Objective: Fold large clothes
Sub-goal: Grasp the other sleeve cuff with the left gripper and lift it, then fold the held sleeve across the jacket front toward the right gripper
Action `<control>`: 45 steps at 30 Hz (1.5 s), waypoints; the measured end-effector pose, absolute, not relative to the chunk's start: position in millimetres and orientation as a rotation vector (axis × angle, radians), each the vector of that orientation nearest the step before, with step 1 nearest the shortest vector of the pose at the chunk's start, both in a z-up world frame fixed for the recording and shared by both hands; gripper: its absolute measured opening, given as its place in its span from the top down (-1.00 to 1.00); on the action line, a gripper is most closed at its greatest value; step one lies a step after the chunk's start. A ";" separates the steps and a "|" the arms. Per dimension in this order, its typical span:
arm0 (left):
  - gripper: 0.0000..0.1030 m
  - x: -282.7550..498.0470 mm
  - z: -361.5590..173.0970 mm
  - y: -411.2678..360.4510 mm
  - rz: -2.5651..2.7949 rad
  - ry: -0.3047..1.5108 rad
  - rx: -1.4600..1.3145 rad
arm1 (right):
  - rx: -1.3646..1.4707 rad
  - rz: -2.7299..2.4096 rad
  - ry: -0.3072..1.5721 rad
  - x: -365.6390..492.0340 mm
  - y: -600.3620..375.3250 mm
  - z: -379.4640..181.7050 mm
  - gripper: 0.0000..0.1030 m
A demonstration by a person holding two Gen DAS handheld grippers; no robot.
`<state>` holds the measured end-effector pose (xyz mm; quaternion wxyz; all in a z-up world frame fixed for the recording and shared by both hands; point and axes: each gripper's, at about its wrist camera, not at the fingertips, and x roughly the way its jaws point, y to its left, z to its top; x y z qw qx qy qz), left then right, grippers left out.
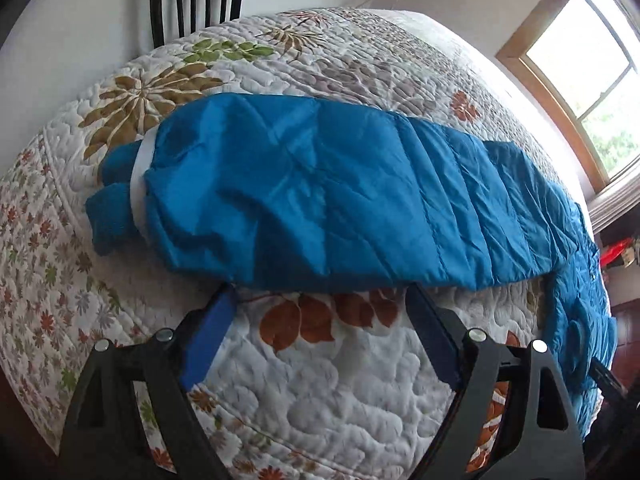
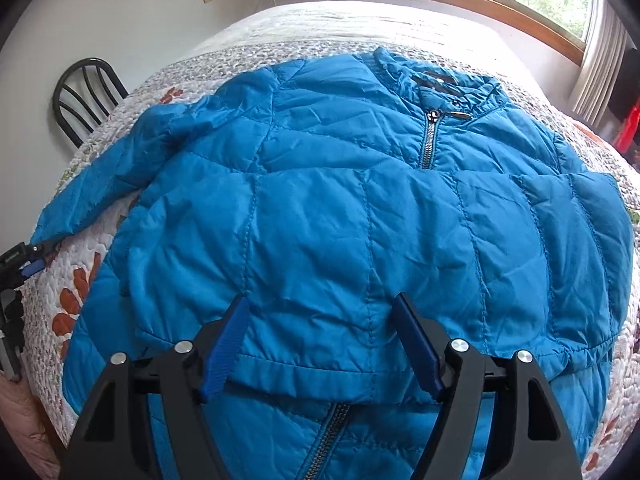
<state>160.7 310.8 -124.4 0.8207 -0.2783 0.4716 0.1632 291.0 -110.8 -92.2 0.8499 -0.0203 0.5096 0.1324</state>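
- Left wrist view shows your left gripper (image 1: 320, 300) with its jaws spread wide and nothing between them, just short of the near edge of the outstretched sleeve (image 1: 320, 196) of the blue jacket (image 2: 360, 208), which lies on the floral quilt (image 1: 320, 392).
- Right wrist view shows your right gripper (image 2: 322, 320) also spread, over the folded-up hem (image 2: 320, 376); I cannot tell whether its pads touch the fabric, but they are not pinching it.
- The jacket lies front up across the bed, zipper (image 2: 430, 136) closed, one sleeve already across the chest, the other stretched out sideways.
- You appear to be mid-fold: that outstretched sleeve still needs to come in.
- Next, I judge you should lower the left jaws over the sleeve's near edge, close on both layers, then carry it over the body.
- The puffy, slippery shell may slide, so bite deep.
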 end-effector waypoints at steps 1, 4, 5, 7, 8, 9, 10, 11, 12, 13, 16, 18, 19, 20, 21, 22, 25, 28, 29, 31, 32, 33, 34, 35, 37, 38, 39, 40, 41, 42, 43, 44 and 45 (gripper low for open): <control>-0.70 158.5 -123.7 314.8 0.341 0.980 -0.612 | -0.049 0.279 1.074 292.2 -108.6 -92.5 -0.45; -0.70 153.5 -123.7 328.4 0.318 0.931 -0.707 | -0.050 0.280 1.077 295.4 -106.7 -94.5 -0.45; -0.70 152.7 -123.8 332.3 0.311 0.916 -0.738 | -0.049 0.283 1.077 295.9 -107.2 -95.1 -0.45; -0.70 149.9 -124.1 341.7 0.292 0.891 -0.797 | -0.046 0.288 1.076 296.5 -108.2 -96.0 -0.45; -0.69 148.6 -124.5 346.4 0.286 0.880 -0.827 | -0.042 0.290 1.077 296.4 -108.8 -96.1 -0.45; -0.61 146.8 -124.6 348.3 0.282 0.881 -0.851 | -0.038 0.291 1.078 296.5 -109.4 -95.9 -0.45; -0.60 141.6 -124.0 348.6 0.282 0.888 -0.873 | -0.036 0.292 1.079 295.5 -110.7 -95.0 -0.45; -0.60 135.9 -121.9 347.1 0.281 0.891 -0.890 | -0.038 0.293 1.079 294.2 -111.9 -94.2 -0.44; -0.60 129.9 -120.9 347.8 0.282 0.889 -0.907 | -0.039 0.295 1.079 292.8 -113.6 -93.3 -0.43; -0.60 120.7 -119.4 347.1 0.288 0.882 -0.923 | -0.040 0.294 1.079 291.2 -115.5 -92.3 -0.43; -0.64 105.4 -119.7 350.1 0.316 0.865 -0.943 | -0.042 0.287 1.076 288.2 -121.5 -91.2 -0.43; -0.63 108.0 -124.1 356.9 0.313 0.856 -0.961 | -0.032 0.284 1.075 288.7 -125.0 -91.8 -0.43; -0.62 111.7 -125.9 361.4 0.319 0.844 -0.968 | -0.027 0.284 1.074 289.3 -126.5 -92.1 -0.43; -0.60 115.4 -126.6 365.6 0.331 0.830 -0.970 | -0.022 0.283 1.072 289.4 -128.2 -92.2 -0.43; -0.55 120.4 -126.7 369.5 0.346 0.818 -0.966 | -0.021 0.281 1.072 289.4 -129.6 -92.2 -0.43; -0.51 126.0 -126.7 373.3 0.365 0.810 -0.960 | -0.023 0.280 1.071 288.7 -130.9 -92.0 -0.43; -0.13 134.8 -129.3 383.5 0.429 0.785 -0.948 | -0.021 0.267 1.064 286.2 -137.7 -91.1 -0.43; 0.36 139.7 -133.8 390.6 0.490 0.771 -0.936 | -0.001 0.246 1.058 281.4 -150.8 -88.9 -0.41; 0.47 139.2 -133.1 391.4 0.496 0.761 -0.940 | 0.000 0.230 1.053 278.3 -156.5 -87.4 -0.41; 0.55 141.5 -127.9 389.6 0.506 0.749 -0.914 | -0.008 0.186 1.037 270.5 -169.6 -84.0 -0.41; 0.57 143.5 -124.8 387.4 0.515 0.746 -0.896 | -0.009 0.156 1.031 266.9 -178.7 -82.5 -0.41; 0.60 145.9 -121.4 384.4 0.524 0.745 -0.874 | -0.005 0.129 1.028 264.3 -187.5 -81.7 -0.41; 0.61 147.9 -116.1 379.4 0.531 0.735 -0.848 | 0.002 0.109 1.026 262.6 -195.8 -81.5 -0.41; 0.63 149.3 -109.7 374.6 0.532 0.721 -0.827 | 0.011 0.095 1.027 261.9 -203.5 -82.5 -0.41; 0.64 153.9 -90.4 358.5 0.516 0.672 -0.760 | 0.023 0.096 1.043 263.1 -214.2 -88.6 -0.41; 0.65 153.1 -81.8 349.6 0.503 0.648 -0.729 | 0.035 0.113 1.046 264.9 -217.1 -92.2 -0.41; 0.66 156.3 -67.9 334.7 0.472 0.617 -0.684 | 0.046 0.124 1.046 266.0 -221.0 -94.9 -0.41; 0.66 158.4 -57.7 323.0 0.440 0.597 -0.648 | 0.059 0.130 1.048 267.0 -224.1 -96.8 -0.41; 0.67 162.7 -44.7 306.7 0.404 0.576 -0.600 | 0.073 0.135 1.044 266.8 -226.1 -96.5 -0.41; 0.67 167.4 -31.8 289.5 0.369 0.557 -0.547 | 0.077 0.140 1.037 265.5 -227.2 -94.5 -0.41; 0.67 172.2 -21.2 273.7 0.332 0.545 -0.498 | 0.078 0.141 1.030 263.2 -228.2 -92.2 -0.41; 0.67 176.4 -9.8 254.3 0.278 0.537 -0.446 | 0.079 0.139 1.022 260.2 -230.8 -89.1 -0.41; 0.67 180.2 -0.9 234.6 0.218 0.536 -0.403 | 0.083 0.135 1.014 257.3 -233.8 -85.4 -0.41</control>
